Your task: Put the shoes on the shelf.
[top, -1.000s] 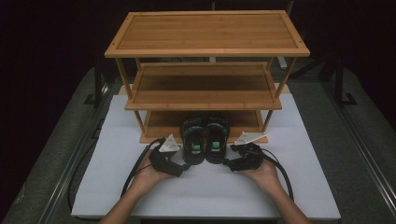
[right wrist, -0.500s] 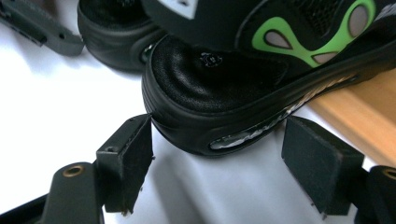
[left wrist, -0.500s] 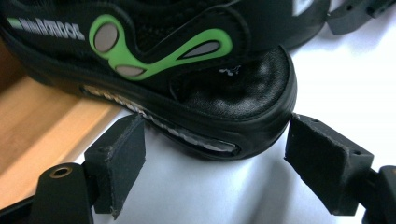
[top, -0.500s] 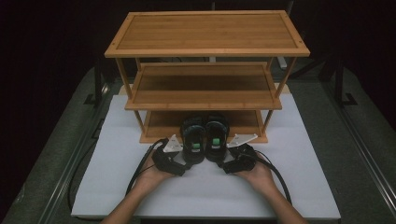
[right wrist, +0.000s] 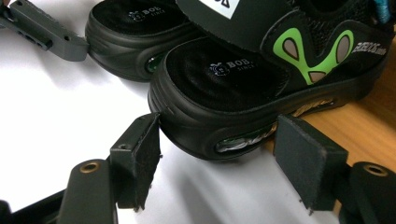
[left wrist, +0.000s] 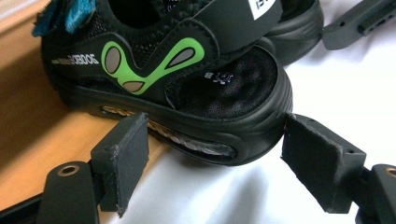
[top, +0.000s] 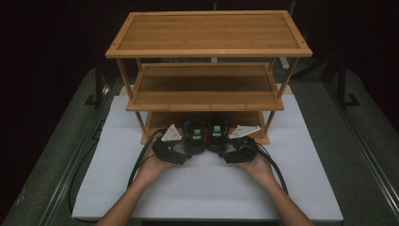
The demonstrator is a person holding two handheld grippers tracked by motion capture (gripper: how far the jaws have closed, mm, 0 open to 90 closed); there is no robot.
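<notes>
Two black shoes with green marks sit side by side, their fronts sticking out from the bottom board of the wooden rack [top: 207, 52] onto the white mat [top: 291, 188]. The left gripper [top: 184, 151] has its jaws spread around the front of the left shoe [top: 195, 133], one jaw on each side; they have just been closing a little, and the pads [left wrist: 122, 154] do not seem to press on it. The right gripper [top: 225, 153] is the same at the right shoe [top: 217, 133], jaws spread and just closing, pads [right wrist: 306, 161] right beside the sole.
</notes>
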